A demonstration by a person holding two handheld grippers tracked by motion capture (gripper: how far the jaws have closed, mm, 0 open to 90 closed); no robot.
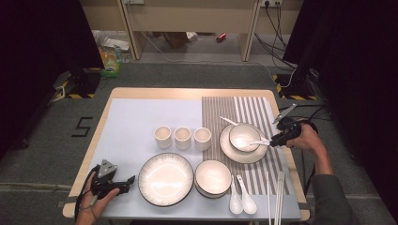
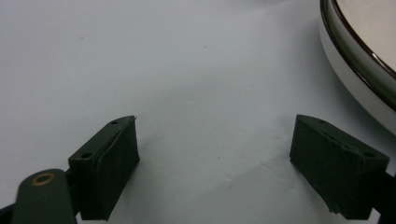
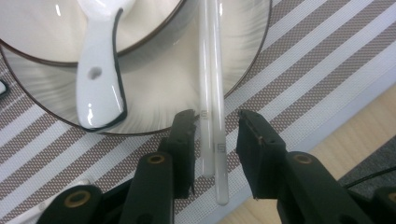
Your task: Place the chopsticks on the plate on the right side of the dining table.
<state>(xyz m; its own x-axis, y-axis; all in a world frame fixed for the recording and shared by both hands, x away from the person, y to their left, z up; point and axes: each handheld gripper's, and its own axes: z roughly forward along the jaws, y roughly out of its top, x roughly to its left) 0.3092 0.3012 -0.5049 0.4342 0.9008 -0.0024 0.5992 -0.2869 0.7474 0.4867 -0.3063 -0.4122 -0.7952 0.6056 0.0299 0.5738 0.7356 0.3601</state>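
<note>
A pair of white chopsticks (image 3: 212, 70) lies across the rim of a small white plate (image 3: 154, 107) on the striped mat. A bowl (image 3: 46, 28) stands on that plate with a white spoon (image 3: 98, 79) resting in it. My right gripper (image 3: 217, 126) straddles the near ends of the chopsticks; its jaws stand a little apart and a gap shows beside the right stick. In the high view the right gripper (image 1: 272, 140) is at the plate's (image 1: 244, 157) right edge. My left gripper (image 1: 129, 180) rests open on the grey mat at the lower left, its jaws (image 2: 215, 163) wide with nothing between them.
A large plate (image 1: 165, 179) and a bowl (image 1: 212, 177) sit at the front centre, with three cups (image 1: 182, 137) in a row behind. Two spoons (image 1: 241, 200) and another pair of chopsticks (image 1: 277, 197) lie at the front right. The large plate's rim (image 2: 364, 56) is close to the left gripper.
</note>
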